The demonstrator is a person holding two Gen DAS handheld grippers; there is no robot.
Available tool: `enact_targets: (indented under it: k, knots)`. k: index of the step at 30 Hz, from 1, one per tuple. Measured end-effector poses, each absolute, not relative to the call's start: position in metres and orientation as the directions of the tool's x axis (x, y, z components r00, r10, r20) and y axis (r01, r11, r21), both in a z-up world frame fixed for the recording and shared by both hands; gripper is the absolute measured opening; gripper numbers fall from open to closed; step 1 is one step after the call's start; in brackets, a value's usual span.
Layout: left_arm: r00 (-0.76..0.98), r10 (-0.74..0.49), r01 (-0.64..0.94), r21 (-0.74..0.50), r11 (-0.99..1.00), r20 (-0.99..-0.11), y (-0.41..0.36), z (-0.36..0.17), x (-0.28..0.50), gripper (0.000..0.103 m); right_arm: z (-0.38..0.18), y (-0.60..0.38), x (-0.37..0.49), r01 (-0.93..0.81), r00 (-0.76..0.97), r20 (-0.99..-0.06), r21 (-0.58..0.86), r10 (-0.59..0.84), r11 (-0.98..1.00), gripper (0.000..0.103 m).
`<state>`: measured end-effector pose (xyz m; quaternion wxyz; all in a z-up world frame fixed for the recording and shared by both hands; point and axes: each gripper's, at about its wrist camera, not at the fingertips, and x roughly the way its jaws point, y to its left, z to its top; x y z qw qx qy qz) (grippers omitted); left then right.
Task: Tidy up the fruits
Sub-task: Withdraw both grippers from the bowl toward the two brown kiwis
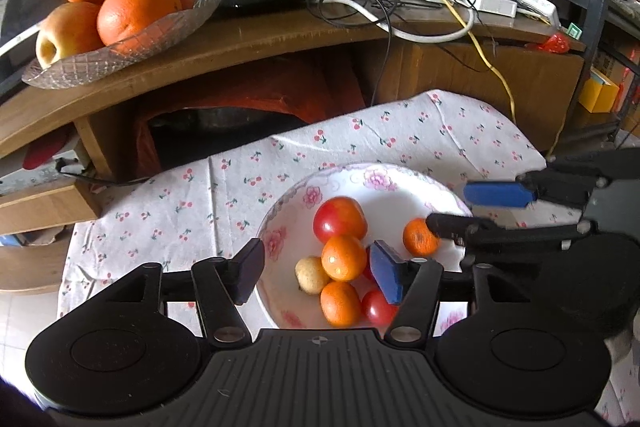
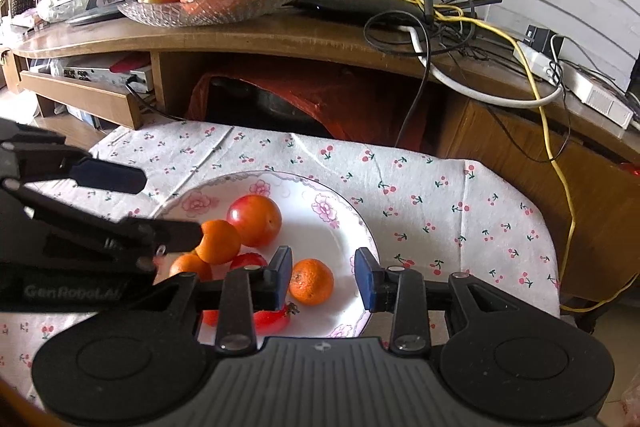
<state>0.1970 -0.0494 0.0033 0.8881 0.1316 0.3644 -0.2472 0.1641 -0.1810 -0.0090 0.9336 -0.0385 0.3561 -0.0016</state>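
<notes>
My right gripper [image 2: 323, 281] hangs low over the near edge of the flowered plate [image 2: 352, 223], jaws parted wide, with a small mandarin [image 2: 311, 281] sitting between the blue pads [image 2: 366, 281] but not yet pinched; nothing is in its hold. My left gripper [image 1: 318, 271] is also spread open and empty, poised above the heap of fruit at the plate's middle: a big red tomato [image 1: 339, 219], two more mandarins [image 1: 343, 257], a pale little potato-like thing [image 1: 311, 275] and a smaller red one. The plate rests on the cherry-print cloth [image 2: 440, 195]. Up on the wooden shelf, well apart, stands the glass dish [image 2: 208, 11] already stacked with oranges and apples, which I judge is where the fruit belongs. To do this well I'd drop a touch lower, centre the mandarin, close gently so it doesn't squirt sideways, and lift clear of the rim
</notes>
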Motion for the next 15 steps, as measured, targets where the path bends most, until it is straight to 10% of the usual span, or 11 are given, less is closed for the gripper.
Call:
enact_targets:
  k: [15]
  knots:
    - [0.585,-0.307,0.533,0.07,0.844,-0.751,0.019,-0.001,0.175,0.068,-0.004,-0.12,0.095,-0.236,0.708,-0.687,-0.012,0.164,0.972,0.037]
